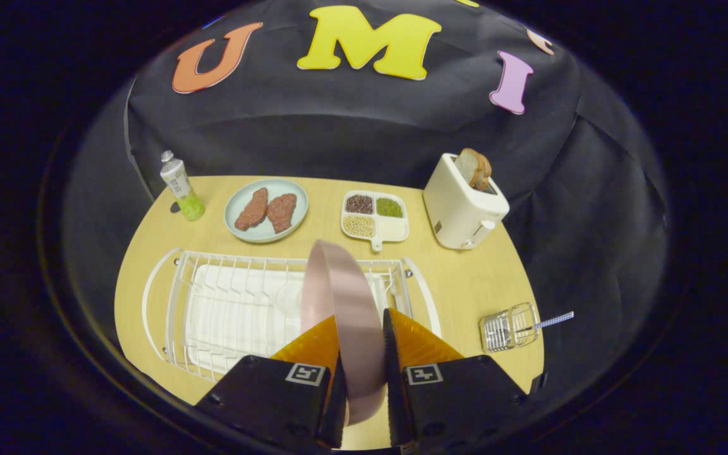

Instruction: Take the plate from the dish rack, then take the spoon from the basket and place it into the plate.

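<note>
Gripping plate (345, 303) edge-on | gripper (363, 354) jaws clamped | above dish rack (237, 303)

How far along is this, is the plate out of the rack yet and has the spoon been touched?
The gripper is shut on the pink plate, held on edge between its fingers over the dish rack; whether it has cleared the rack wires is hard to tell. In hand: lifting the plate away and setting it on the table. Left: the spoon sits in the wire basket, untouched, and must go into the plate.
</note>
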Motion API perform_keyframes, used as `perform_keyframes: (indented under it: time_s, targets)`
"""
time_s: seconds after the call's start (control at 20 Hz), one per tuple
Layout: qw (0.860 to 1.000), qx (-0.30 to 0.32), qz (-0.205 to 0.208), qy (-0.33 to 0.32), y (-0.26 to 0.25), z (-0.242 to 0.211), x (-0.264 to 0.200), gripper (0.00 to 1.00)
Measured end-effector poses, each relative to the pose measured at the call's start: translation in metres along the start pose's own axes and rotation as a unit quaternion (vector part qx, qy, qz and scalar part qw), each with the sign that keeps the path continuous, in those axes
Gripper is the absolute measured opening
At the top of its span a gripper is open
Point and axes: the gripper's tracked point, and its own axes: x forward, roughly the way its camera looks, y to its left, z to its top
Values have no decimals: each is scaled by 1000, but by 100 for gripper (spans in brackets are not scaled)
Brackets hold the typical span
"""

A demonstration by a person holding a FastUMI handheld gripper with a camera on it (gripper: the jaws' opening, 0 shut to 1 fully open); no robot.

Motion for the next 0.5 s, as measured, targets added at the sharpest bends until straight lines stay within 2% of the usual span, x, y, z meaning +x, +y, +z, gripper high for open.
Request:
perform_keyframes:
  time_s: [0.25,0.5]
  targets:
    - [997,27,71,-21,-6,-28,-37,29]
    - [987,59,150,-27,-29,-85,-55,29]
